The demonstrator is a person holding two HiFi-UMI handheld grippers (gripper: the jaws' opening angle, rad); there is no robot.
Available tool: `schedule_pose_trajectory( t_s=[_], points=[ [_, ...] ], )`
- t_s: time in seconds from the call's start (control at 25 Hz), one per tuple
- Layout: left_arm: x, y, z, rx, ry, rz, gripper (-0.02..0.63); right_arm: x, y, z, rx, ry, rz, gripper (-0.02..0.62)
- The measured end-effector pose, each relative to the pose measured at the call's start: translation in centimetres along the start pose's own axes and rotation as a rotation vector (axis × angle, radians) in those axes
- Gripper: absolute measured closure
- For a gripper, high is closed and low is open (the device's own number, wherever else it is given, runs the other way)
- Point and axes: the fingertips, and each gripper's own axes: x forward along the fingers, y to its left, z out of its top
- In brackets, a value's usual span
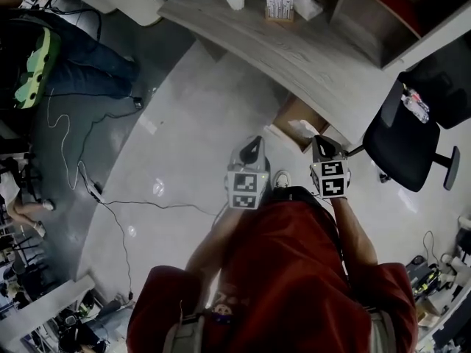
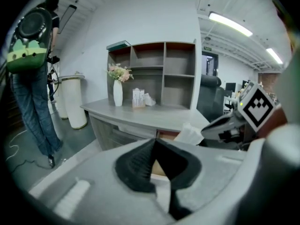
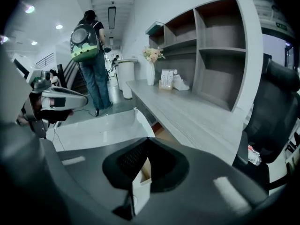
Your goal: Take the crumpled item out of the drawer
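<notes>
In the head view a drawer (image 1: 293, 113) stands pulled out from under the grey desk (image 1: 294, 46), with a white crumpled item (image 1: 302, 129) lying in it. My left gripper (image 1: 255, 143) and right gripper (image 1: 318, 141) hover side by side just short of the drawer, both shut and holding nothing. In the left gripper view the crumpled item (image 2: 189, 134) sticks up above the brown drawer opening (image 2: 167, 135), beyond the left gripper (image 2: 154, 141). The right gripper (image 3: 147, 139) points along the desk front; the drawer's white front (image 3: 140, 185) shows behind its jaws.
A vase of flowers (image 2: 117, 90), a small box (image 1: 279, 4) and an open shelf unit (image 2: 161, 74) stand on the desk. A black office chair (image 1: 408, 138) is at the right. A person with a green backpack (image 2: 30, 55) stands at the left; cables (image 1: 96, 190) trail over the floor.
</notes>
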Motion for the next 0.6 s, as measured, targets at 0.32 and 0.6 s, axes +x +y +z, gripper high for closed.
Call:
schedule_pose_trajectory(
  t_s=[0.32, 0.6],
  points=[
    [-2.2, -0.4, 2.1, 0.002, -0.066, 0.04, 0.609, -3.8, 0.5, 2.8, 0.0, -0.09, 0.01, 0.595],
    [-4.2, 0.4, 1.9, 0.003, -0.092, 0.079, 0.609, -5.4, 1.2, 4.1, -0.013, -0.149, 0.001, 0.595]
  ],
)
